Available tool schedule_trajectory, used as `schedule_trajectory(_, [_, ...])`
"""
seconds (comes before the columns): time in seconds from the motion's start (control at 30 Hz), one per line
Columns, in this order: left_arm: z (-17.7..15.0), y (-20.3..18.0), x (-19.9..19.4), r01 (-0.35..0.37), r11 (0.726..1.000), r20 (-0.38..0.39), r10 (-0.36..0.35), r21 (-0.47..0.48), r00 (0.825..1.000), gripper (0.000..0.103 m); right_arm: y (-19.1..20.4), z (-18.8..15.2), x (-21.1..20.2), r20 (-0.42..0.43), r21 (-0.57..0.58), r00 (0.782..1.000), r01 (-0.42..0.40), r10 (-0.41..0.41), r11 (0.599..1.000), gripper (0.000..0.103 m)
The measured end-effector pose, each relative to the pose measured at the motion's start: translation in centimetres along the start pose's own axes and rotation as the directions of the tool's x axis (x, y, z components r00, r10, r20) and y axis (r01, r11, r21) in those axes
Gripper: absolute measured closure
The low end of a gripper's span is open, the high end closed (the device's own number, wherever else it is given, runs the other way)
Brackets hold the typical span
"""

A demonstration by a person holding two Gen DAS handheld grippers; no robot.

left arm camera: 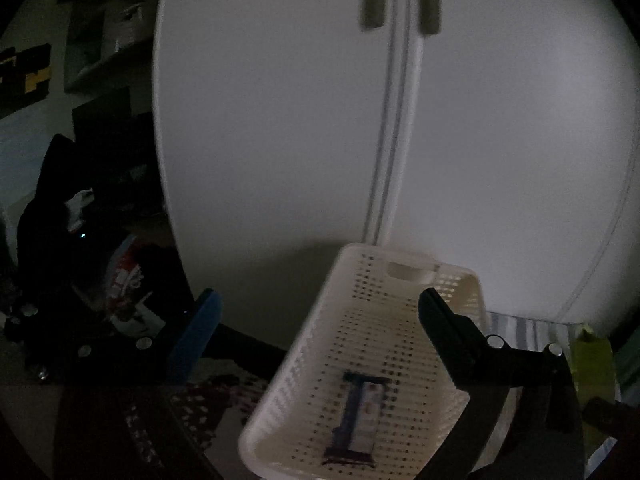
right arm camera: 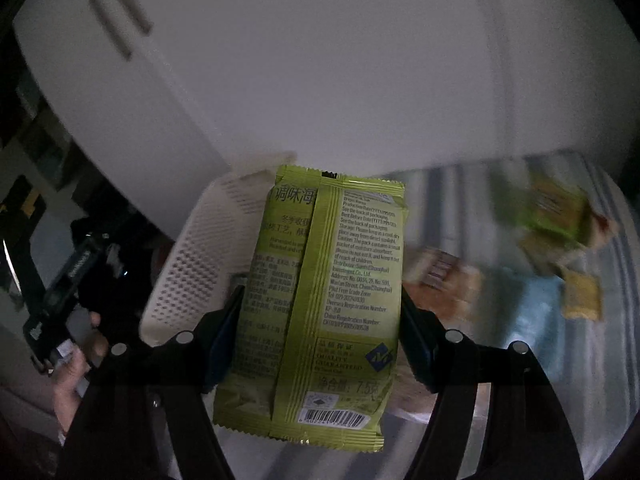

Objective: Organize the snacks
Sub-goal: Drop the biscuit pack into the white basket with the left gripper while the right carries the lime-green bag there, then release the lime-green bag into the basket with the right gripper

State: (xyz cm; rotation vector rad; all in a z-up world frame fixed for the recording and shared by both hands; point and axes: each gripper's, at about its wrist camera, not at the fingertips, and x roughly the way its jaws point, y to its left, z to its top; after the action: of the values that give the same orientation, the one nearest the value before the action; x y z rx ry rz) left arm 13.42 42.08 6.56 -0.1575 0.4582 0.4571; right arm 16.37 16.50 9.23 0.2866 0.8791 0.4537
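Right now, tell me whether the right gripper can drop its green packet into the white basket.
Probably yes: the right gripper holds the green snack packet beside the white perforated basket, whose open top looks unobstructed.

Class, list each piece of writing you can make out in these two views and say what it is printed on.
On the green packet, held in the right tool:
"Storage: Please keep in a cool, dry place away from direct sunlight."
"QUALITY GUARANTEED"
"净含量: 7.5克"
Barcode digits and small Chinese print: too blurred.
Wrapper in the white basket: unreadable.
Loose packets on the striped cloth: blurred.
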Motion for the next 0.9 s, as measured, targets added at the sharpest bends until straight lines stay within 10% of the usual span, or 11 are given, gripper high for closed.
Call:
schedule_trajectory(0.4, [1.1, 3.1, -1.9, -0.152, 0.988, 0.075, 0.154, -0.031, 0.985, 0.003, 10.8, 2.6, 8.4, -0.056, -0.104, 0.99, -0.134, 0.129, 0.985, 0.032])
schedule_trajectory(0.9, [1.4, 2.4, -2.7, -0.103, 0.994, 0.096, 0.106, -0.04, 0.99, 0.003, 8.6, 2.4, 9.2, -0.022, -0.046, 0.994, -0.104, 0.103, 0.994, 0.017])
